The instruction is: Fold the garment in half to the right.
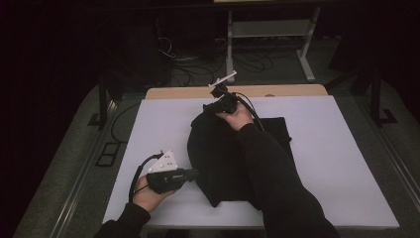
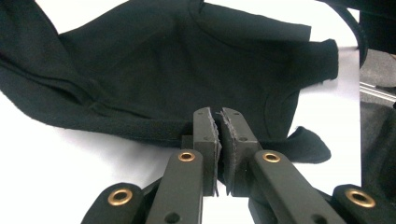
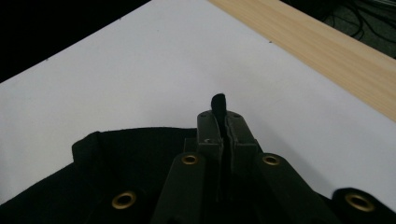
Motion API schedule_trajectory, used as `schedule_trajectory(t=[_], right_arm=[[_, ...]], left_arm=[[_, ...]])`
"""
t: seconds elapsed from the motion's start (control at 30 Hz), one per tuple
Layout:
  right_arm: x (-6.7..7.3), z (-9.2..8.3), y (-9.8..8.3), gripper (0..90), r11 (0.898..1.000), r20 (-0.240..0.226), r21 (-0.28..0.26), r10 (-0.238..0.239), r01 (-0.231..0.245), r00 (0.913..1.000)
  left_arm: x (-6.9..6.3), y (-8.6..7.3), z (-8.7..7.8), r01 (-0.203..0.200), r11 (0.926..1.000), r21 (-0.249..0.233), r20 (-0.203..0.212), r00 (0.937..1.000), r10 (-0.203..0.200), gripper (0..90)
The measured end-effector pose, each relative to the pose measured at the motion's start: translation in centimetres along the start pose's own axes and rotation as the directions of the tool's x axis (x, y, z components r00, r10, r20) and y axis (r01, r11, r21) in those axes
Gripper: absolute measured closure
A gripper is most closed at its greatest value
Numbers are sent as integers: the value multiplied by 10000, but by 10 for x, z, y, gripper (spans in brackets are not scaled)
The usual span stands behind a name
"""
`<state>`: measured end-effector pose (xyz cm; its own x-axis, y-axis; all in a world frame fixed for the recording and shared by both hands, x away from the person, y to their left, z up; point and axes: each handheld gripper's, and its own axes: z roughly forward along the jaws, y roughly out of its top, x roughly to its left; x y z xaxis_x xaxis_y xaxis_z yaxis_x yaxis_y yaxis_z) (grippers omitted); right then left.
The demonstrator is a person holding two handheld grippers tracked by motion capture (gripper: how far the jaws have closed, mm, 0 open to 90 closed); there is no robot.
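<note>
A black garment [image 1: 223, 158] is spread on the white table [image 1: 346, 163]. The right gripper [image 1: 214, 106] is held at the garment's far edge, jaws closed; in the right gripper view a small fold of the black cloth [image 3: 218, 103] is pinched between the pads and sticks out just past the tips of the right gripper [image 3: 225, 122], with the rest of the garment bunched below and behind the jaws and bare table beyond them. A wooden strip [image 3: 327, 51] is seen past the table edge, well ahead of the jaws. The left gripper [image 1: 194, 172] is held low at the garment's near left edge. In the left gripper view the left gripper [image 2: 219, 126] is all but closed, a thin slit left between the frayed pads; the garment's hem [image 2: 140, 128] lies right at the tips, but whether cloth is caught between them cannot be told. The garment [image 2: 187, 65] stretches ahead of those jaws.
</note>
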<state>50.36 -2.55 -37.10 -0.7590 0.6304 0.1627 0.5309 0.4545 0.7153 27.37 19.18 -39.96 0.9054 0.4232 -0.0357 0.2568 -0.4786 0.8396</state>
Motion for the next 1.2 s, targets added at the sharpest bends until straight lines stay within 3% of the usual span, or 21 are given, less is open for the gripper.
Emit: schedule_trajectory(t=[0.27, 1.2], right_arm=[[-7, -15, -1, 849, 9997, 116, -233, 90, -87, 9999], [-39, -51, -30, 847, 9947, 511, -736, 763, -725, 9958]], left_arm=[[-7, 14, 19, -261, 9997, 14, 493, 9984, 260, 837], [-26, 50, 65, -575, 9978, -321, 1319, 9894, 612, 836]])
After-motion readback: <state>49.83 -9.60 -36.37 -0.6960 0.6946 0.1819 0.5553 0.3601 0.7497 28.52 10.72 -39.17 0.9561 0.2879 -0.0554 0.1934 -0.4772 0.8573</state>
